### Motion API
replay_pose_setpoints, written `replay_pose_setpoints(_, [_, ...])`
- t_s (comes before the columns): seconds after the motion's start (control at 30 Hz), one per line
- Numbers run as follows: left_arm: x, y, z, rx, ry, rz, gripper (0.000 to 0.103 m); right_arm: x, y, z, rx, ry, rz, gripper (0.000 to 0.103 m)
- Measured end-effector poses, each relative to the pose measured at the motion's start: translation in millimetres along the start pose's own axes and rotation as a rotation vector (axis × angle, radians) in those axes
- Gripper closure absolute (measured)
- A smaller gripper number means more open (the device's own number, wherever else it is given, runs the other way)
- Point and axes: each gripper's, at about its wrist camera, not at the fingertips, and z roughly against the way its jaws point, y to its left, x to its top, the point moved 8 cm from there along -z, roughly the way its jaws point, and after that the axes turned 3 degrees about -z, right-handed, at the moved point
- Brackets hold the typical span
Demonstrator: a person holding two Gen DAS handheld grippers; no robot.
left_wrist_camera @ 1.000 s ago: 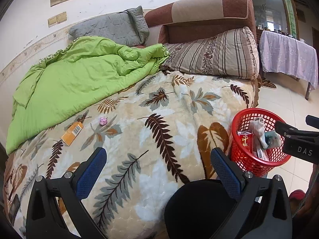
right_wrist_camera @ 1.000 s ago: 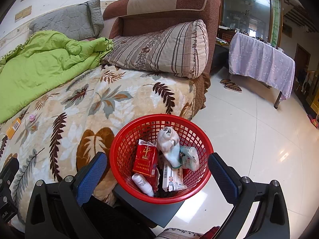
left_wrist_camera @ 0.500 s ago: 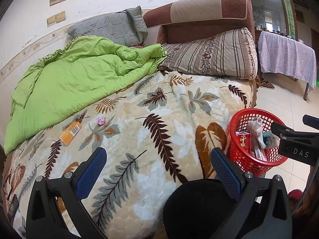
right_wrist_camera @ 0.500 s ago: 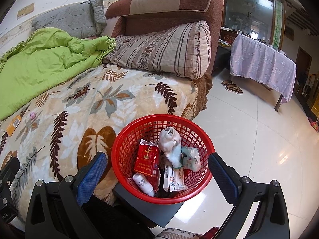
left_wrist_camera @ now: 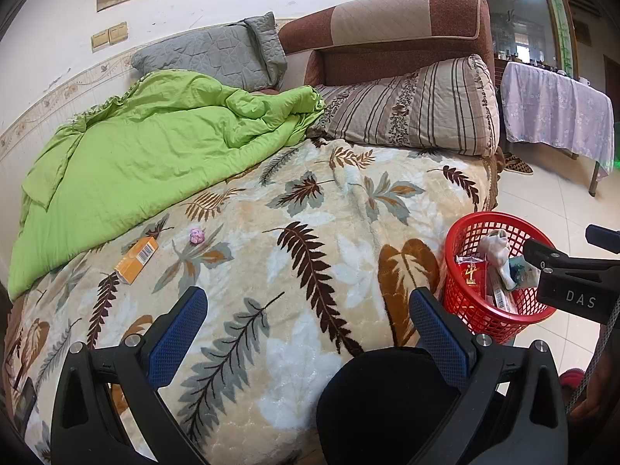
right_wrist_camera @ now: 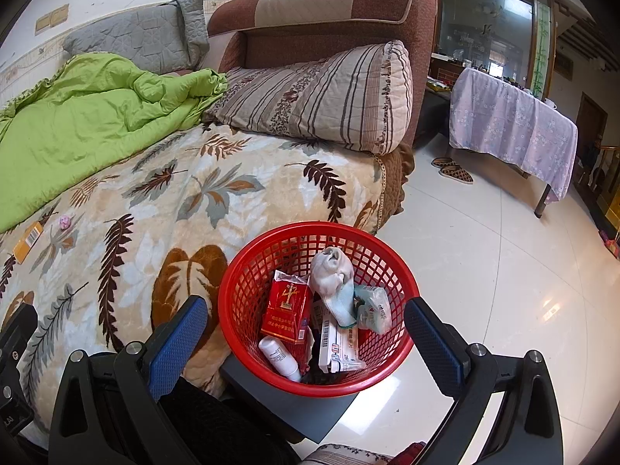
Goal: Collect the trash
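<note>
Trash is sitting in two places. A red basket (right_wrist_camera: 317,310) is standing on a grey surface beside the bed (left_wrist_camera: 310,271), holding a red cigarette pack (right_wrist_camera: 286,310), a crumpled tissue (right_wrist_camera: 331,275), a small white bottle (right_wrist_camera: 279,358) and a flat white box (right_wrist_camera: 337,343). An orange box (left_wrist_camera: 136,259) and a small pink wad (left_wrist_camera: 197,235) are lying on the leaf-print blanket, near the green quilt (left_wrist_camera: 147,155). The left tongs (left_wrist_camera: 310,333) are hovering above the blanket, spread wide and gripping nothing. The right tongs (right_wrist_camera: 306,339) are hanging over the basket, likewise spread and empty.
</note>
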Motion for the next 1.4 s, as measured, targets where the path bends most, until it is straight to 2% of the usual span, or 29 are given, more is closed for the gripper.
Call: replay_pose_setpoints(1.4, [-1.3,4.2,0.5,-0.007,0.000,0.005,0.000,-1.0,1.8,-0.2,0.000,0.006,0.005,0.000])
